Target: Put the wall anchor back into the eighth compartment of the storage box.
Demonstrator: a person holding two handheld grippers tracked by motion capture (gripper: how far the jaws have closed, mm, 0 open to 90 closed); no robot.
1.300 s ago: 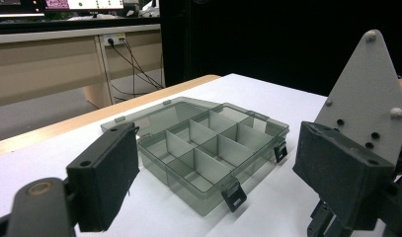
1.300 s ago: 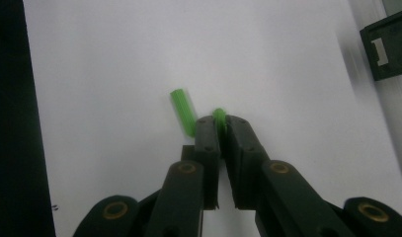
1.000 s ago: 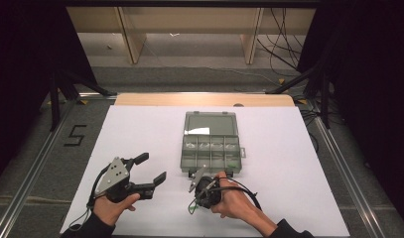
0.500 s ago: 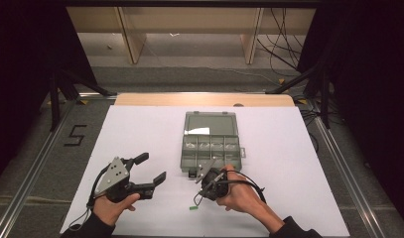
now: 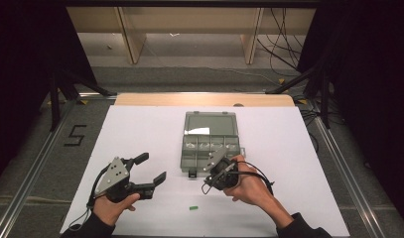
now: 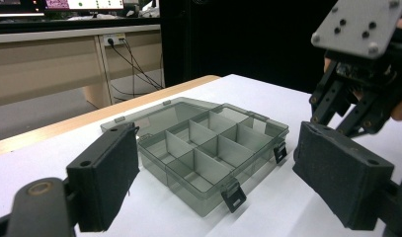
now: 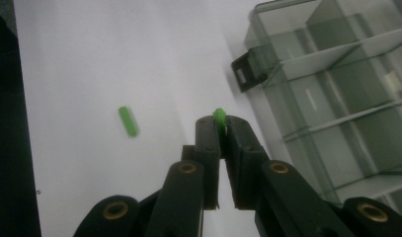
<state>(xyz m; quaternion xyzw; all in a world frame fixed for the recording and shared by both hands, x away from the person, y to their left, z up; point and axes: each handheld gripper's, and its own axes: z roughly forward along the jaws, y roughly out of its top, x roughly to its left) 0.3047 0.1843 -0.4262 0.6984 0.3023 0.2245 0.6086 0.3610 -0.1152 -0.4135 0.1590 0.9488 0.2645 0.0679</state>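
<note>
On the white counter (image 5: 140, 134) in front of me sits the box (image 5: 209, 144), a smoky clear organiser with its lid laid open flat toward the far edge. Dividers split it into small compartments. In the left hand-held gripper view the ones I can see into look bare, though from above a few pale glints in the row by the lid could be reflections or contents; I cannot tell which. Two black latches hang off its near wall.

Beyond the counter there is a wooden strip along the far edge, grey floor with a taped "5" (image 5: 75, 135) at the left, pale furniture legs and loose cables farther back, all framed by dark curtains.

My left hand-held gripper (image 5: 150, 168) rests low on the counter left of the box, jaws spread wide with nothing between them. My right hand-held gripper (image 5: 220, 157) hangs at the box's near right corner, tilted down toward it. Its own view settles the grip: the jaws are pressed together on a small green piece (image 7: 219, 116), just the tip poking out above the pads. A second green piece (image 5: 193, 208) lies loose on the counter, near me and well short of the box.
</note>
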